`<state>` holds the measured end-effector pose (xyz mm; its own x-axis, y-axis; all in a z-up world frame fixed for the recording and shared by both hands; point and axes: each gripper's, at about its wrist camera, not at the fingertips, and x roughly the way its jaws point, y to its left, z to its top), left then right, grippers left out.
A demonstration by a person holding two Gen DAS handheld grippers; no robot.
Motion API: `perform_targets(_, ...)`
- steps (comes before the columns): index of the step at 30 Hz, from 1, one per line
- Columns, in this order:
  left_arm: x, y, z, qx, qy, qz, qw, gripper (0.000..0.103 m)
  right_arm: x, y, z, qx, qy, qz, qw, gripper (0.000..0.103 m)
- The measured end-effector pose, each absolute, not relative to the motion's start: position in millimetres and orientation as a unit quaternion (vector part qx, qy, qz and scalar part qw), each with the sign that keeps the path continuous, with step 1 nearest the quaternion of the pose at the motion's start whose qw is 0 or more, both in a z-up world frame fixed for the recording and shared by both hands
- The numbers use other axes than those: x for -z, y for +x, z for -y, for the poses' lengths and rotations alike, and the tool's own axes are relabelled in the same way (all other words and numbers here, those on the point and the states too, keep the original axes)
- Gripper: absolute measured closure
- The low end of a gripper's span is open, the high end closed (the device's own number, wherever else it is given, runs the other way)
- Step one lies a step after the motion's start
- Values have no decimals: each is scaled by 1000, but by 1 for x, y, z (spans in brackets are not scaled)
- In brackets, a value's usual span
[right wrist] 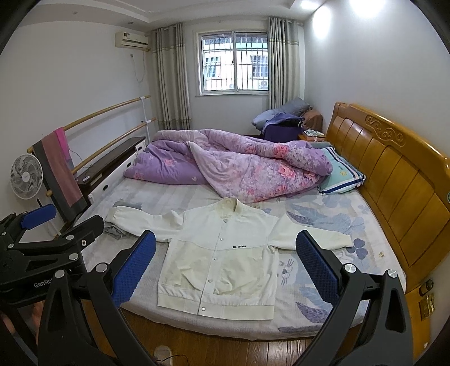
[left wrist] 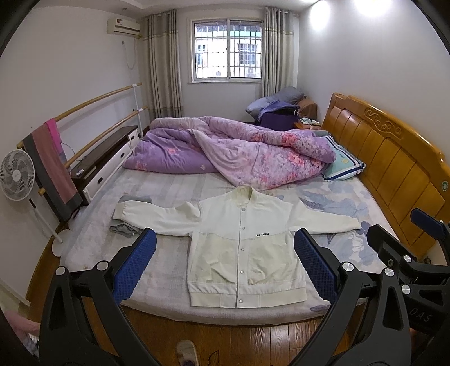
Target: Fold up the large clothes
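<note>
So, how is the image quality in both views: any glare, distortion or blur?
Left wrist view: strong fisheye bending, dark corners; the ceiling light blows out to white glare; the white jacket is sharp and evenly lit. Right wrist view: the same bending, clear on the curved headboard; glare from the ceiling light; the jacket is in focus, with soft shadows only.

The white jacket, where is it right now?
In both wrist views the white jacket lies flat, sleeves spread, on the near part of the bed, in front of the purple quilt.
</note>
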<state>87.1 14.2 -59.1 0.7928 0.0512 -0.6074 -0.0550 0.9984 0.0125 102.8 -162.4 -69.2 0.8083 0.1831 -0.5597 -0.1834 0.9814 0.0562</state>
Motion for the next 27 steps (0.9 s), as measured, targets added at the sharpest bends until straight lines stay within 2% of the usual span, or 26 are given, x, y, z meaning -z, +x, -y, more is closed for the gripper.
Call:
perform_targets(11,99,183,-73,-14,-16,-369,929,5,102,190,94,-86,0,-343,935,7)
perform_targets(27,217,399,-312,-2,-102,-488,867,5,197,385,-94,-46,30,-428,902,7)
